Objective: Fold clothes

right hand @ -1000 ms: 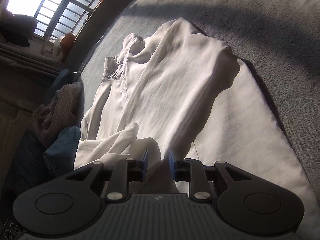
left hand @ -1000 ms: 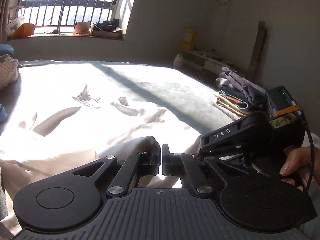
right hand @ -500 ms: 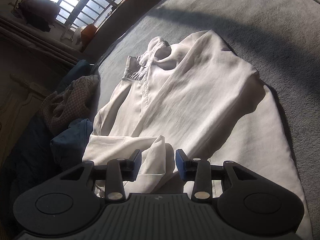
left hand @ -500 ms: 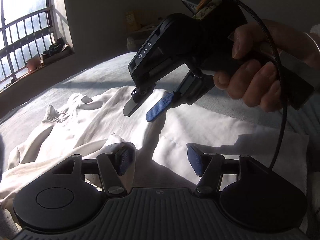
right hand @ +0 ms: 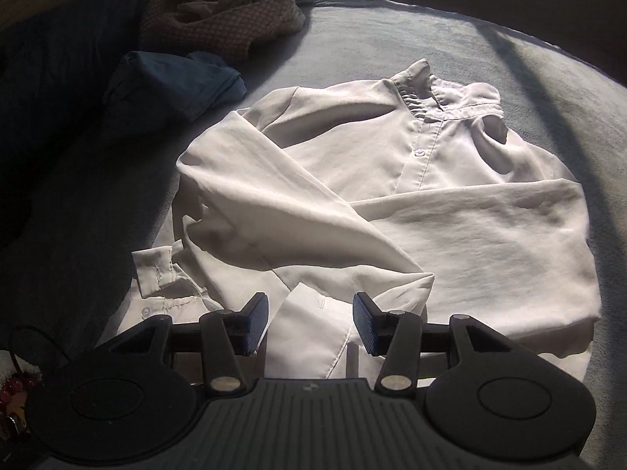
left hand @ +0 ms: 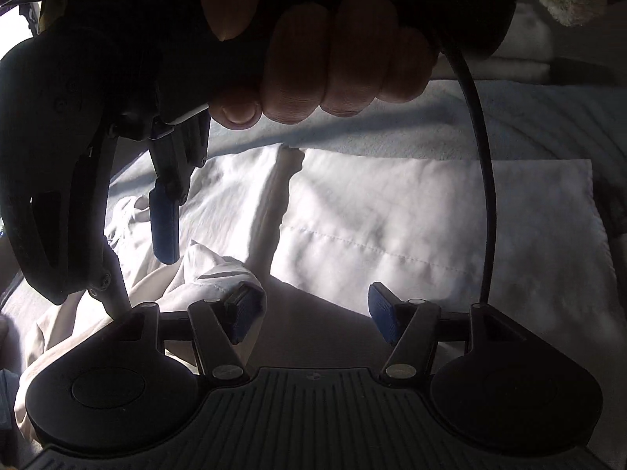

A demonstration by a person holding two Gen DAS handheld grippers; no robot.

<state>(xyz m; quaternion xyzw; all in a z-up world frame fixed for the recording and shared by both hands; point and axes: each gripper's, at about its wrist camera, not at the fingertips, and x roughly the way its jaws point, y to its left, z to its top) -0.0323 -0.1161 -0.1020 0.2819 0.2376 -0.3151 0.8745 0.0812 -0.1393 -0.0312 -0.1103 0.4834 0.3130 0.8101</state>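
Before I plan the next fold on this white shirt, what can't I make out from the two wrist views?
- Left wrist view: the shirt's upper part is blocked by the hand holding the right claw.
- Right wrist view: the shirt's near hem is hidden behind the claw body.
- Right wrist view: the dark blue garment and patterned cloth sit in shadow; their shape is unclear.

both grippers were black plastic with blue ribbed pads [right hand: 254, 323], silver screws and a ribbed grey base; a black cable [left hand: 484, 180] curved behind the left gripper [left hand: 311, 315].
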